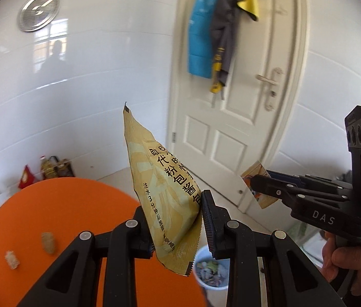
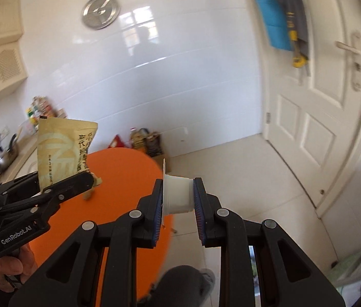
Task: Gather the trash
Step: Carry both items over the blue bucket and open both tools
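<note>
Two grippers, one bit of trash each. Left gripper (image 1: 178, 220), bottom centre of the left wrist view: jaws only a little apart, pinching one tan sachet (image 1: 165, 192) with black printed characters, standing up tall from the pads toward the middle of the frame. Right gripper (image 2: 178, 204), low centre of the right wrist view: jaws narrow too, clamped on one small white plastic cup (image 2: 176, 197) lying sideways, its foil lid (image 1: 256, 186) sticking out in the left wrist view at right.

Below, one round orange table (image 1: 52, 209) at lower left, with two crumpled scraps (image 1: 48, 241) on it. One bin (image 1: 212, 272) with a mix of rubbish inside, bottom centre, partly hidden behind the left jaws. One round metal plate (image 1: 38, 11) on the wall, upper left. One white door (image 1: 236, 117), with three hanging items at top: blue, grey, yellow.
</note>
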Demonstrator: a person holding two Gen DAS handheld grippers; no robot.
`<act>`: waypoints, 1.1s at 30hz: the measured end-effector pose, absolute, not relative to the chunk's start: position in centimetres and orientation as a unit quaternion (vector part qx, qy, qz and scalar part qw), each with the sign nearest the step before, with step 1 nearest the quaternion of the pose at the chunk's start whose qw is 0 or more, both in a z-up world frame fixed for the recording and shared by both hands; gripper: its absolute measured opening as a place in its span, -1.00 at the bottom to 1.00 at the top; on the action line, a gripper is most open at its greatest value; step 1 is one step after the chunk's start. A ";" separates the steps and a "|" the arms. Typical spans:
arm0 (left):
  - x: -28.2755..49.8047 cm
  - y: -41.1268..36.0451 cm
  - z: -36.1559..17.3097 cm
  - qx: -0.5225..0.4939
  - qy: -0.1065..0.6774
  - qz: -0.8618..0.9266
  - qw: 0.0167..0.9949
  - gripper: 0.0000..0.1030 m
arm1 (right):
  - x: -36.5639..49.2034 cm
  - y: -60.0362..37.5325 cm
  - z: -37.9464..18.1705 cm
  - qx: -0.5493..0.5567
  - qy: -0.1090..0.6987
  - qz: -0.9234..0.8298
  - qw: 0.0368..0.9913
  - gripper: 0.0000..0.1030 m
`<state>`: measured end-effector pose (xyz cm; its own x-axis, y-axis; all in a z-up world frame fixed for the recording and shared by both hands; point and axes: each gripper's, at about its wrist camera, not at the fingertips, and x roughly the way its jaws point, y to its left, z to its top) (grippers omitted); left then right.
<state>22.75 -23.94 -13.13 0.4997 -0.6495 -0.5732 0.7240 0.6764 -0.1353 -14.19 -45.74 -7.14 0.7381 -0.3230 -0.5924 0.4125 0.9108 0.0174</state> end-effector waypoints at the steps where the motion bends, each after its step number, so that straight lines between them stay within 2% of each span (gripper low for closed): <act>1: 22.7 -24.9 -13.2 0.063 0.307 -0.405 0.859 -0.49 | -15.5 -46.9 -7.0 0.082 0.300 -0.212 0.927 -0.57; 7: 21.0 -32.5 -16.1 0.090 0.355 -0.465 0.806 -0.49 | -21.4 -53.4 -8.7 0.125 0.308 -0.287 0.899 -0.57; 12: 20.4 -38.0 -20.4 0.123 0.412 -0.485 0.761 -0.49 | -24.3 -58.7 -13.1 0.178 0.333 -0.320 0.869 -0.57; 20: 20.8 -44.4 -28.0 0.173 0.503 -0.477 0.700 -0.48 | -25.1 -65.7 -21.8 0.269 0.382 -0.319 0.825 -0.57; 25: 22.3 -48.0 -30.1 0.182 0.535 -0.464 0.682 -0.40 | -24.8 -68.1 -25.0 0.305 0.400 -0.323 0.802 -0.51; 26: 22.6 -48.6 -30.4 0.185 0.538 -0.460 0.682 -0.36 | -24.7 -68.6 -25.4 0.312 0.402 -0.323 0.798 -0.51; 27: 23.5 -49.9 -30.5 0.189 0.541 -0.456 0.681 -0.20 | -24.7 -69.1 -25.9 0.317 0.403 -0.323 0.795 -0.51; 28: 24.2 -51.6 -30.3 0.193 0.544 -0.454 0.679 0.06 | -24.7 -69.5 -26.4 0.325 0.404 -0.323 0.792 -0.50; 30: 24.0 -52.5 -30.4 0.197 0.547 -0.448 0.679 0.35 | -24.8 -69.8 -27.0 0.334 0.407 -0.325 0.786 -0.48; 31: 24.0 -53.3 -30.1 0.202 0.545 -0.443 0.682 0.50 | -24.9 -69.9 -27.1 0.336 0.408 -0.327 0.783 -0.44; 33: 24.3 -53.9 -30.0 0.213 0.546 -0.436 0.683 0.64 | -24.9 -70.1 -27.3 0.342 0.406 -0.332 0.780 -0.24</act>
<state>24.28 -53.91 -29.97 0.0243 -0.3636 -0.9312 0.8277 0.5297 -0.1852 -24.89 -70.14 -27.27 0.4495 -0.2407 -0.8603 0.7958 0.5454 0.2632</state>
